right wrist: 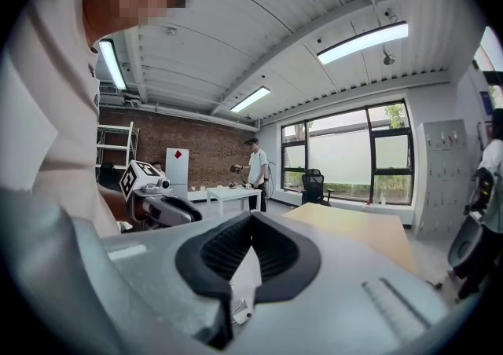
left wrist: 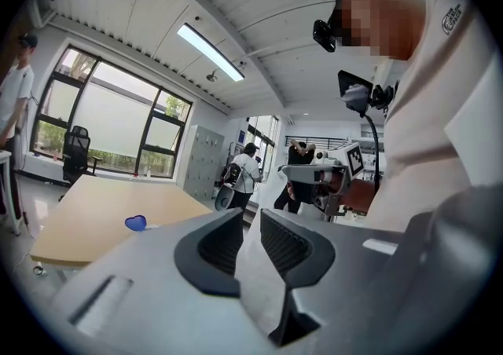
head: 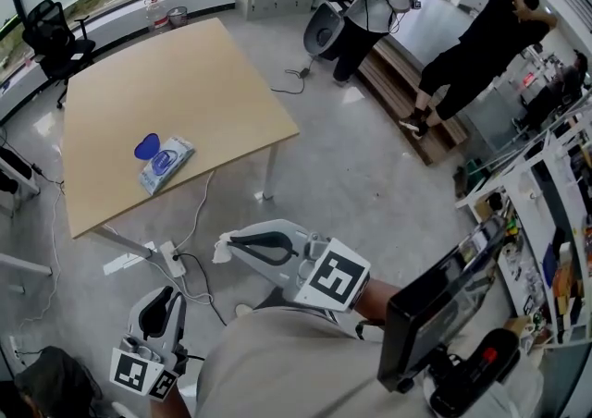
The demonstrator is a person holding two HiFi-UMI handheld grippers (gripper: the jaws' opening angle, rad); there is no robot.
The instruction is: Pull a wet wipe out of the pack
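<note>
Pinching a wet wipe (head: pixel 222 250) in my right hand-held gripper (head: pixel 233 242); left hand-held gripper (head: pixel 166 297) slightly spread, pack (head: pixel 166 165) on tabletop (head: pixel 185 74), upper left.

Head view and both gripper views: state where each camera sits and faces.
Head view: on the person's head, facing steeply down at table, wipe pack, floor; shows torso, left gripper, right gripper.
Left gripper view: on the left gripper, facing along its slightly parted jaws; shows chest, right gripper.
Right gripper view: on the right gripper, facing along its jaws, shut on a white wipe; shows torso, left gripper.
Shared: all three see the table.
</note>
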